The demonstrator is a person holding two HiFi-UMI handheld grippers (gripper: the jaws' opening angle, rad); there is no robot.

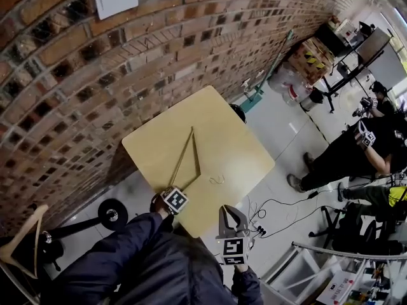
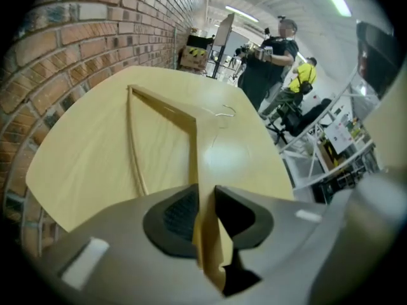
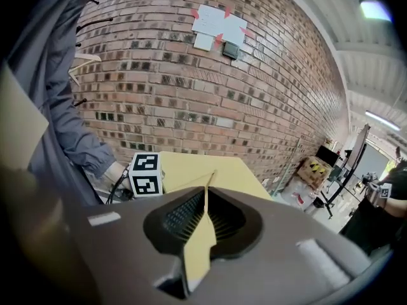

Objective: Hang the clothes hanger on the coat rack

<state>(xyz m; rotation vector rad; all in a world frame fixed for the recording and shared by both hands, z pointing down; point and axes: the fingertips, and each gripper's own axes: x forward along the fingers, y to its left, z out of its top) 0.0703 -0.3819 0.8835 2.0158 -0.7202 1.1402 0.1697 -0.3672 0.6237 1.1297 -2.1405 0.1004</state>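
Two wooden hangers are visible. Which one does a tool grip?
The hanger on the table: the left tool grips its arm. The other hanger, lower left, is off the table, untouched.

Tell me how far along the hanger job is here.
Nothing is hung yet: the hanger lies on the table. In hand: the left gripper grips one wooden arm; the right gripper is shut, empty. Left: lift it and hook it on the rack.
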